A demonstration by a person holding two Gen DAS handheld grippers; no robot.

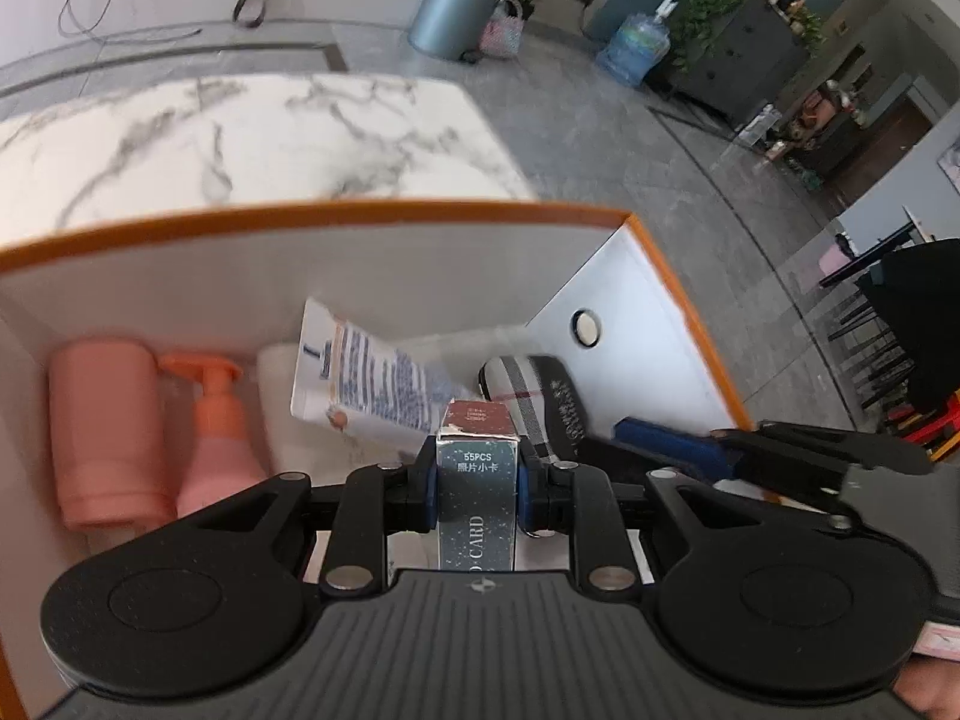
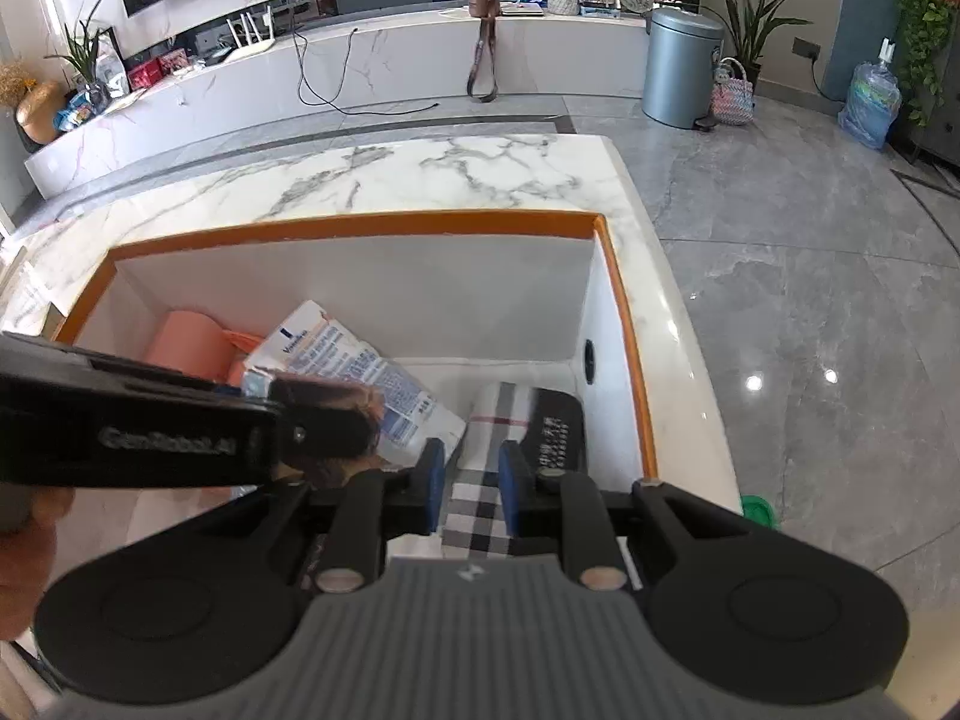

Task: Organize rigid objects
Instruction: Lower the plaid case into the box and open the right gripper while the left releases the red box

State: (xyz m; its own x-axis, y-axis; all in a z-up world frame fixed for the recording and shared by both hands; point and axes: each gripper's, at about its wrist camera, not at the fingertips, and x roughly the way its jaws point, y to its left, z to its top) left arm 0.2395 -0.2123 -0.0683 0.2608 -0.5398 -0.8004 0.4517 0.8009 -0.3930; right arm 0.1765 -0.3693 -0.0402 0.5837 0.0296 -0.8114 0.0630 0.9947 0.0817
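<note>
The box [image 2: 360,225] has an orange rim and white inner walls and sits on a white marble table [image 2: 420,174] veined with grey, holding a salmon-pink cylinder [image 1: 102,432], a pink pump bottle [image 1: 216,438] with an orange pump, a white tube [image 1: 372,384] with blue print, a case [image 2: 480,480] checked black, white and grey with a red line, and a dark teal speckled card box [image 1: 477,504] with white lettering.

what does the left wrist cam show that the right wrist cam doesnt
Only the left wrist view shows the card box clamped between the left gripper fingers, printed "55PCS", and the pink pump bottle in full.

Only the right wrist view shows the right gripper with its fingers either side of the plaid case, though contact is unclear, and the TV wall ledge beyond.

Both show the orange-rimmed box on the marble table, the white tube, the peach cylinder and the grey bin.
</note>
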